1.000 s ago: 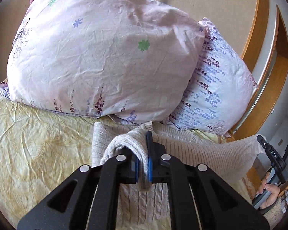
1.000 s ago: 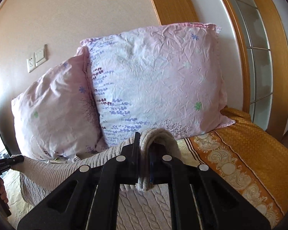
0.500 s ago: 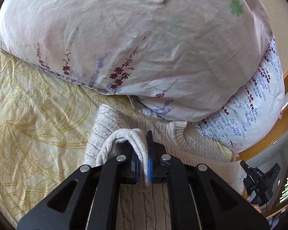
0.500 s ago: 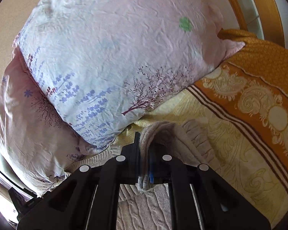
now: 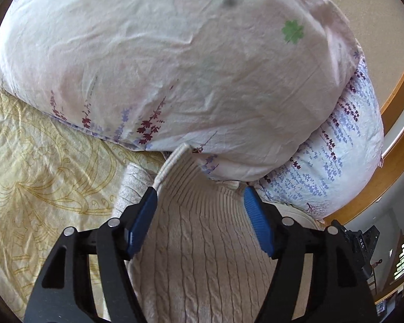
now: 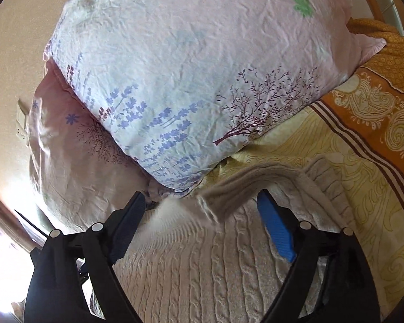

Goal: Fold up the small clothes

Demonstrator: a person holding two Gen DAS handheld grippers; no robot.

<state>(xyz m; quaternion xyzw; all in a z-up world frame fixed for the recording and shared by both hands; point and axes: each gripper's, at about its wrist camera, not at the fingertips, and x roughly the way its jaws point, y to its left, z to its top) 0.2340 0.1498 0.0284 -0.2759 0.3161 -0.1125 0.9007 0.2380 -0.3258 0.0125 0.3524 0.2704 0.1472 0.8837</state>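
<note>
A beige cable-knit sweater (image 5: 202, 247) lies on the yellow patterned bedspread (image 5: 40, 175), its ribbed hem against the pillows. My left gripper (image 5: 199, 204) is open just above it, blue pads apart, the hem edge touching the left pad. In the right wrist view the same sweater (image 6: 202, 269) lies below my right gripper (image 6: 202, 210), which is open. A folded ribbed edge (image 6: 242, 185) is blurred between its fingers, apparently dropping free.
Two floral pillows (image 5: 188, 67) (image 6: 202, 67) lean against the wall right behind the sweater. An orange bedspread border (image 6: 377, 113) runs at right. A wooden frame (image 5: 398, 102) is at far right. The right gripper (image 5: 361, 242) shows at the left wrist view's edge.
Both grippers were shut on the sweater's folded edge, lowered it toward the pillows, and have now opened and let it go onto the bed.
</note>
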